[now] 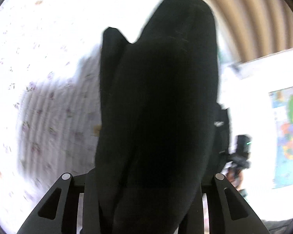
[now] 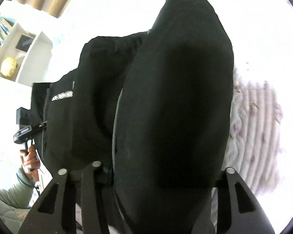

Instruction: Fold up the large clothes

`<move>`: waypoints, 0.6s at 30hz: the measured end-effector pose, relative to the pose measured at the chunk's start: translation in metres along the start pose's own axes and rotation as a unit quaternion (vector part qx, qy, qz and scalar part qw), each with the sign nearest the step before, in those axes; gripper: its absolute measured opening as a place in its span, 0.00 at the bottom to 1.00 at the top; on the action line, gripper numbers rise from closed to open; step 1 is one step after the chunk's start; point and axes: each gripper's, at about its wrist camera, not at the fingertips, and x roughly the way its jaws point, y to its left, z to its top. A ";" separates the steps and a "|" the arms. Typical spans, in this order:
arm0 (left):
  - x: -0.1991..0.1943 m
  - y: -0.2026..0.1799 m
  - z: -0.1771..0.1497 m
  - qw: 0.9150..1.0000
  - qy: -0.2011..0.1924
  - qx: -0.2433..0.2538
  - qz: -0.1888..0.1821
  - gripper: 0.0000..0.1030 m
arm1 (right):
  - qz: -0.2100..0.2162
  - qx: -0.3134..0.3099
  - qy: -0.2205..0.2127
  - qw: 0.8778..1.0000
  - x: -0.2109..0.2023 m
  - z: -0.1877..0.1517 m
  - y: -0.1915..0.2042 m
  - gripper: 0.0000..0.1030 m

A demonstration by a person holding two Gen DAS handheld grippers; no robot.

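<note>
You are mid-carry, by the look of it: the black garment (image 1: 158, 105) hangs lifted above the bed (image 1: 39, 44), whose floral sheet shows pale and blurred beneath it. No fold looks set down yet, so I judge this the step of raising and spreading the cloth before laying it flat.

Your left tongs (image 1: 146, 198) have a thick roll of the cloth running up between their 2 fingers, and they appear closed on it, though the fabric hides the tips. Your right tongs (image 2: 146, 195) show the same: a bulging fold fills the gap between the fingers, and the grip seems firm, with more cloth and a pale printed label (image 2: 62, 95) draped away to the left.

In the right wrist view your left hand (image 2: 30, 158) grips its handle off to one side, in a light green sleeve, so the 2 tools sit apart with cloth slung between them. Both point outward and down over the bed.

Next, you likely need to draw the 2 grips apart until the cloth hangs even, then lower it onto the sheet without letting the bunched part land creased. The bulk in each grip may slip if you pull sharply.

A bookshelf (image 2: 13, 44) stands by the wall, and a coloured map (image 1: 289, 132) hangs there.
</note>
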 end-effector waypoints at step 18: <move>-0.087 -0.022 -0.123 0.999 0.018 -0.003 -0.037 0.33 | -0.024 -0.041 -0.033 0.998 -0.090 -0.139 0.124 0.46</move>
